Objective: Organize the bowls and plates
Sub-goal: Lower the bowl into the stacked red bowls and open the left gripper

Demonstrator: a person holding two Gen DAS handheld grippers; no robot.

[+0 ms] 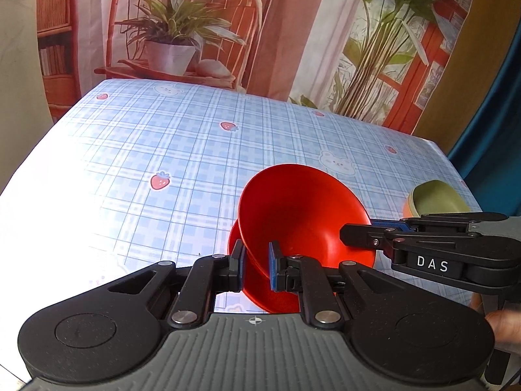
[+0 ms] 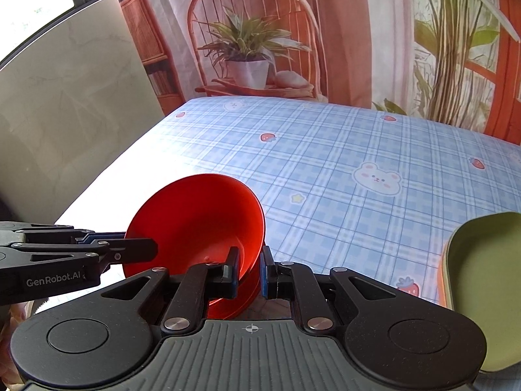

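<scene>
Item 1, your left gripper [image 1: 255, 268]: black linkage arms, blue pads. Its fingers [image 1: 273, 265] are clenched on the near rim of the red bowl [image 1: 302, 215], one pad outside the wall and one inside. In the right wrist view this same gripper [image 2: 153, 247] enters from the left edge and meets the bowl's left rim.

Item 2, the red bowl [image 2: 198, 221]: glossy, plain red-orange, wide flared wall narrowing to a small base. It is tilted steeply, its opening turned up and away from you, so the smooth inside is on show. You hold it between both grippers above the near part of the surface [image 1: 162, 137]. Whether its underside touches the cloth cannot be told. In the left wrist view a second red curve [image 1: 250, 280] sits under the lower rim; whether it is another bowl or part of this one is unclear.

Item 3, your right gripper [image 2: 249, 272]: same build. Its fingers [image 2: 232, 270] are clenched on the bowl's rim at the opposite side, wall pinched between the blue pads. In the left wrist view it [image 1: 355, 236] comes in from the right, marked "DAS".

Item 4, the surface [image 2: 325, 150]: covered with a blue plaid cloth printed with strawberries and bears.

Item 5, a green dish [image 2: 482, 280]: matte olive, rounded corners, raised rim, lying on the surface near its right edge, apart from the red bowl. It appears also in the left wrist view [image 1: 436, 198].
</scene>
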